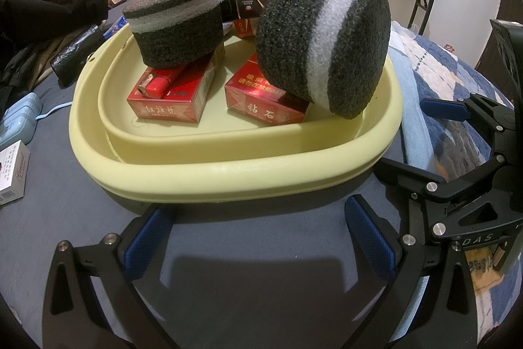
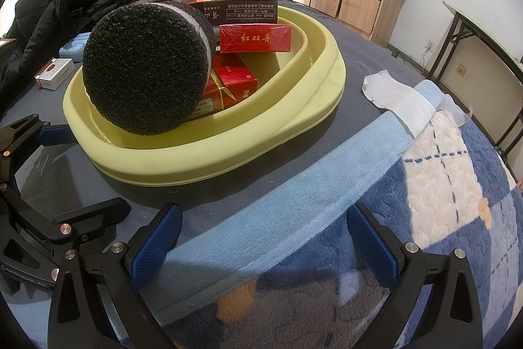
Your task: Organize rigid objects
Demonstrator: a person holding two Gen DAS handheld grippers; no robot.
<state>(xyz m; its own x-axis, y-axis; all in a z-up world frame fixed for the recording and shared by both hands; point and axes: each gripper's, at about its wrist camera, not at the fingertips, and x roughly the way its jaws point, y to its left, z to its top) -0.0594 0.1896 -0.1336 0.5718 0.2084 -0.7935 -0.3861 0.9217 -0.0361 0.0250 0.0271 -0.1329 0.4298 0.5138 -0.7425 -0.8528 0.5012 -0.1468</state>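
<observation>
Tools, left (image 1: 258, 237) and right (image 2: 261, 237), are both open and empty near the tray (image 1: 228, 179); next, I judge, left tool fetches the white pack (image 1: 11, 172).

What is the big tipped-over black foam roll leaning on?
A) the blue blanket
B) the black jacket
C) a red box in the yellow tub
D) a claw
C: the tilted foam roll rests on a red box inside the yellow tub; both claws are open, holding nothing.
</observation>
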